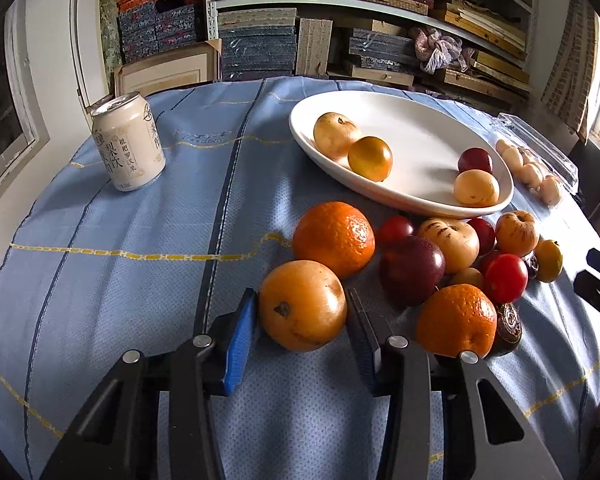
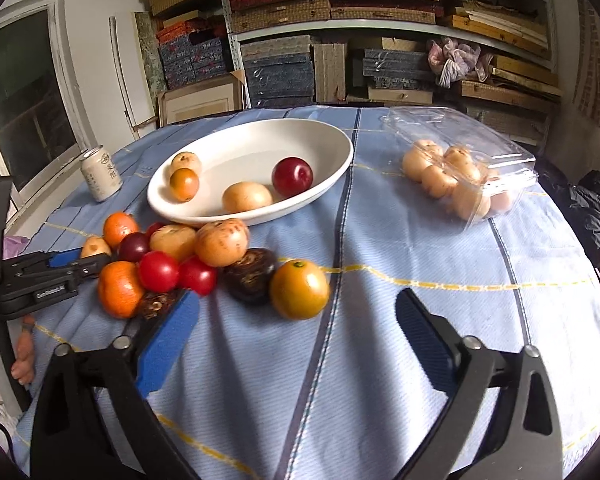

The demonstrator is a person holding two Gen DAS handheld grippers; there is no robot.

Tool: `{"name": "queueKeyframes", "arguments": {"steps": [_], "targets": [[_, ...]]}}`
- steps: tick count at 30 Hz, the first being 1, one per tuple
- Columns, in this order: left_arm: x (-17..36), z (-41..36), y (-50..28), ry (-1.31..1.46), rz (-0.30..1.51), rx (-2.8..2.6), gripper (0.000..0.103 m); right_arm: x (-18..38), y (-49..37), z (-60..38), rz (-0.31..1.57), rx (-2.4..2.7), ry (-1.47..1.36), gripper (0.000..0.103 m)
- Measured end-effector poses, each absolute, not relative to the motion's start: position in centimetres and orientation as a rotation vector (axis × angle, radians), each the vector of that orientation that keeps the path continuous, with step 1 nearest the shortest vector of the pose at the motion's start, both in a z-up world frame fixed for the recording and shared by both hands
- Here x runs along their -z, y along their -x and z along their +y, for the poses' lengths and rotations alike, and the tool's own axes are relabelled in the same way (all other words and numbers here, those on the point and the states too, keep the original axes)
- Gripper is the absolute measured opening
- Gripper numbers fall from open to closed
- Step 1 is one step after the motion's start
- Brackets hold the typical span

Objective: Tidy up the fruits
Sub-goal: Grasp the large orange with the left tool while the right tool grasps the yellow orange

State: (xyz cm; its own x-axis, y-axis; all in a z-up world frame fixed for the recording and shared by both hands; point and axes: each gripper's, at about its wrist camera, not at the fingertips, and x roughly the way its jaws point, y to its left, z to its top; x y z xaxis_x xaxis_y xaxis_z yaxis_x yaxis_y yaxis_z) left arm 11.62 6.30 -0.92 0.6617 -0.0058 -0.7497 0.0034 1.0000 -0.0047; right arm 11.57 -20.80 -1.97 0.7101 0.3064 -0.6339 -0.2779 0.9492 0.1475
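A white oval plate (image 1: 420, 128) (image 2: 300, 140) holds several fruits, among them a dark red plum (image 2: 292, 176) and a tan loquat (image 2: 247, 197). A pile of loose fruit lies on the blue cloth in front of it, with an orange (image 1: 333, 237). My left gripper (image 1: 302, 312) has its two fingers against the sides of an orange-yellow loquat (image 1: 302, 305) on the cloth; it also shows in the right wrist view (image 2: 76, 266). My right gripper (image 2: 296, 320) is open and empty, just short of a yellow-orange fruit (image 2: 299, 289).
A cream drink can (image 1: 128, 142) (image 2: 101, 175) stands at the far left. An open clear plastic box of loquats (image 2: 466, 168) (image 1: 540, 164) sits right of the plate. Shelves of boxes stand behind the table. A dark purple fruit (image 2: 250, 275) lies beside the yellow-orange one.
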Motion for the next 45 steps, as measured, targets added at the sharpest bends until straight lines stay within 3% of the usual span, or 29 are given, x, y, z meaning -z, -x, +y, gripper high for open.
{"name": "queueKeyframes", "arguments": {"steps": [1, 4, 8, 10, 25, 34, 45], "targets": [[0.9, 6.3, -11.6, 0.003, 0.848, 0.006, 0.044, 2.2, -11.9, -20.7, 0.722, -0.336, -0.04, 0.073], [0.9, 6.3, -11.5, 0.007, 0.85, 0.008, 0.044, 2.5, -12.5, -20.6, 0.751, -0.361, -0.053, 0.064], [0.9, 6.3, -11.4, 0.015, 0.851, 0.011, 0.044, 2.6, -13.1, -20.8, 0.755, -0.367, -0.085, 0.062], [0.8, 6.4, -11.4, 0.013, 0.851, 0.011, 0.044, 2.8, -13.5, -20.8, 0.769, -0.376, -0.106, 0.055], [0.8, 6.6, -11.5, 0.028, 0.852, 0.022, 0.044, 4.1, -14.9, -21.5, 0.845, -0.385, -0.208, 0.037], [0.6, 7.5, -11.5, 0.078, 0.846, 0.041, 0.044, 4.0, -14.2, -21.9, 0.83, -0.391, -0.207, 0.037], [-3.0, 6.8, -9.2, 0.03, 0.708, 0.001, 0.043, 1.5, -12.2, -22.1, 0.724, -0.389, -0.208, 0.037]]}}
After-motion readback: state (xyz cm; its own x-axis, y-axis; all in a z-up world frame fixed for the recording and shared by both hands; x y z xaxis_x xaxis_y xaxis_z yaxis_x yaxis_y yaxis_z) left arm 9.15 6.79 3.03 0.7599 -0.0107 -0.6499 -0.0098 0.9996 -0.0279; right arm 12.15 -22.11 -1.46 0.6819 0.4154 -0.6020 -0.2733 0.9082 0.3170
